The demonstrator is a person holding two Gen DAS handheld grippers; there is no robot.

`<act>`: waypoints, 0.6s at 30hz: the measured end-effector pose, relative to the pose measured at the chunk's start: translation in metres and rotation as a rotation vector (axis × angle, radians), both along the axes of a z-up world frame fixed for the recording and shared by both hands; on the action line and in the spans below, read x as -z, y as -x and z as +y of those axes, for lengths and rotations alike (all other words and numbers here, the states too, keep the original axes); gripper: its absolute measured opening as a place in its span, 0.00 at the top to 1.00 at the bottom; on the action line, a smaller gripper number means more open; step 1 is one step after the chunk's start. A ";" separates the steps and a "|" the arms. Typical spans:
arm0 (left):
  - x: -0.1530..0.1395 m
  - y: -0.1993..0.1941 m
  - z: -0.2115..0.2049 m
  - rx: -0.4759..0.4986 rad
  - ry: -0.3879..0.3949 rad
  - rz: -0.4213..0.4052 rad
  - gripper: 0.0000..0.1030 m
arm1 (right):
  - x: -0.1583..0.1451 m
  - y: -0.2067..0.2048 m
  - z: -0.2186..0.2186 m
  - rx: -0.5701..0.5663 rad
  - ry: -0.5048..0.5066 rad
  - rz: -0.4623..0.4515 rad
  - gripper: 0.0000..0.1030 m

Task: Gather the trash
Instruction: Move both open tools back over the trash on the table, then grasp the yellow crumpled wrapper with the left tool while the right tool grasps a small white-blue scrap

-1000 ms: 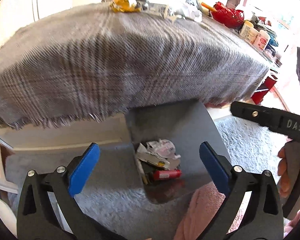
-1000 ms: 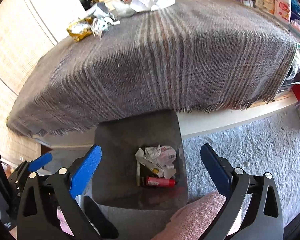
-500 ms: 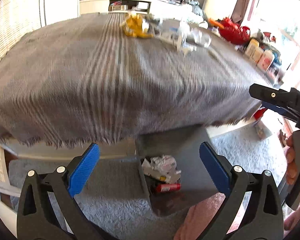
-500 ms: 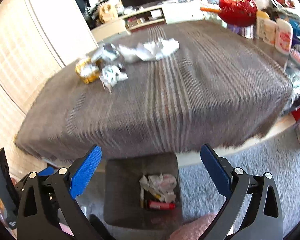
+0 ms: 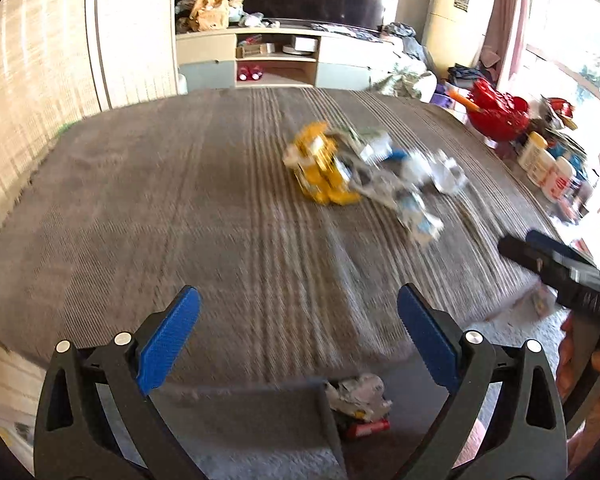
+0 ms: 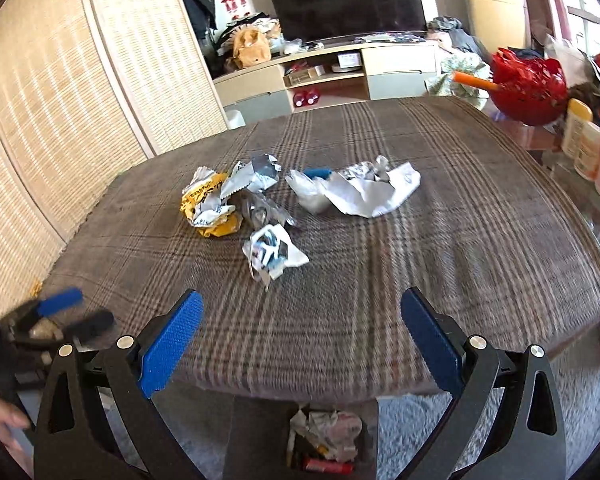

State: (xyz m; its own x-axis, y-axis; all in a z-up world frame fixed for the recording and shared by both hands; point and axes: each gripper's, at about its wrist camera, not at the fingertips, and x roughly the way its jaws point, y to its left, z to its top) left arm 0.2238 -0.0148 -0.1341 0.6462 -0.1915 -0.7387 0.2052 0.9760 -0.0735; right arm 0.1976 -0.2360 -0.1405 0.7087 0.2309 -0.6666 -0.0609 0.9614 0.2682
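The jaws of the left gripper (image 5: 298,330) stand wide apart and hold nothing; this view is blurred, and it shows one pile of trash (image 5: 364,172) on the table (image 5: 140,208), toward the far right corner, with too much blur to count the pieces. Below the near edge stands one grey bin (image 5: 284,412) with a few pieces already inside. A second ago this camera looked down at the bin and the hanging cloth; now it looks across the table top. In the right wrist view, the right gripper (image 6: 302,332) is also fully open and empty. Here I count about four crumpled pieces: one yellow wrapper (image 6: 210,210), one silver foil (image 6: 258,174), one white paper (image 6: 364,192), and one small wrapper (image 6: 274,254) nearest the near edge.
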 end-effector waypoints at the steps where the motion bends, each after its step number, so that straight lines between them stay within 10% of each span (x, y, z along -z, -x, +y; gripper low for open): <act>1: -0.003 -0.008 0.000 -0.003 -0.003 -0.002 0.13 | 0.001 -0.005 0.003 -0.010 0.007 -0.004 0.03; 18: 0.009 -0.118 -0.035 0.045 0.009 0.041 0.25 | 0.028 -0.055 0.033 -0.040 0.066 -0.010 0.21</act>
